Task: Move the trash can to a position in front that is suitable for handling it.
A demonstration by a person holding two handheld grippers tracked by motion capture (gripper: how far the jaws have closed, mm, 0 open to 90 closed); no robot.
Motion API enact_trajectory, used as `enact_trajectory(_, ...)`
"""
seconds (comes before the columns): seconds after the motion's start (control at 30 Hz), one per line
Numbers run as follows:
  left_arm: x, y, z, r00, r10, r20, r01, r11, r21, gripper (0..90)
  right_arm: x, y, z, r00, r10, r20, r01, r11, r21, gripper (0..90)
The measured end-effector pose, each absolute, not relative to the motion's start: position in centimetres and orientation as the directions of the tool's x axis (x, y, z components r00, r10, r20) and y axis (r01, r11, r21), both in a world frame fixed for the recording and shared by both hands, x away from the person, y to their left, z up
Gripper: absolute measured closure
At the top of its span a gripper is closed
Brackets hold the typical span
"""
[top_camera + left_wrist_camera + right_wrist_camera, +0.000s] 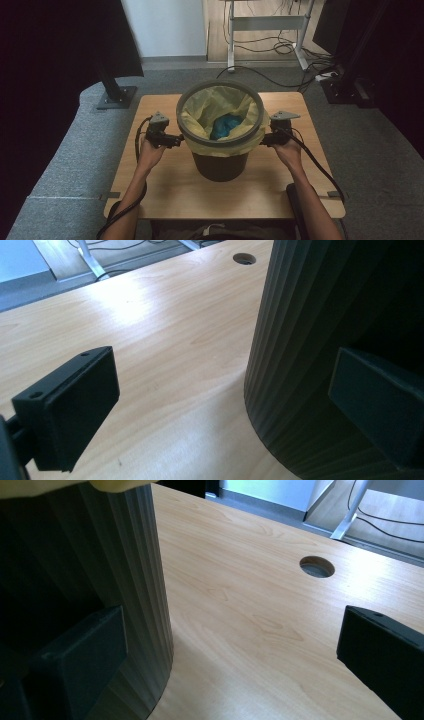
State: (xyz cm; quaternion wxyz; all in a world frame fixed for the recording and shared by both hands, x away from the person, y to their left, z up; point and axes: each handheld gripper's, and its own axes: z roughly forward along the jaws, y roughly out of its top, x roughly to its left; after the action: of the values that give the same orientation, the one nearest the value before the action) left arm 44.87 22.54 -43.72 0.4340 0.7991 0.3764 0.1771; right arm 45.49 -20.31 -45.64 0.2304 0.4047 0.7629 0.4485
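The bin stands upright between both wide-open grippers, left gripper at nine o'clock, right gripper at three, equally near.

blue thing half buried inside yellow liner

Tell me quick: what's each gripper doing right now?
Left gripper: open, holding nothing, jaws beside the bin.
Right gripper: open, holding nothing, on the bin's other side.
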Motion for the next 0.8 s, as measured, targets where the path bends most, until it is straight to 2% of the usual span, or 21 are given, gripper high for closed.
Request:
enact_trajectory(0.3, 42.6, 23.0, -43.8, 0.657, 0.753, -0.041, 0.442, -0.340, 0.830, 0.0, 43.3, -20.0, -45.6, -0.591, 0.807, 0.003, 0.394, 0.285, 0.874, 0.0)
enact_trajectory(0.47, 41.6, 22.9, -43.5, 0.649, 0.761, 0.004, 0.425, -0.367, 0.827, 0.0, 42.1, -19.8, -45.7, -0.585, 0.811, 0.001, 0.394, 0.282, 0.875, 0.0)
enact_trajectory(0.8, 40.9, 23.7, -43.8, 0.657, 0.754, -0.004, 0.443, -0.381, 0.811, 0.0, 41.8, -20.9, -46.2, -0.588, 0.808, 0.032, 0.429, 0.278, 0.860, 0.0)
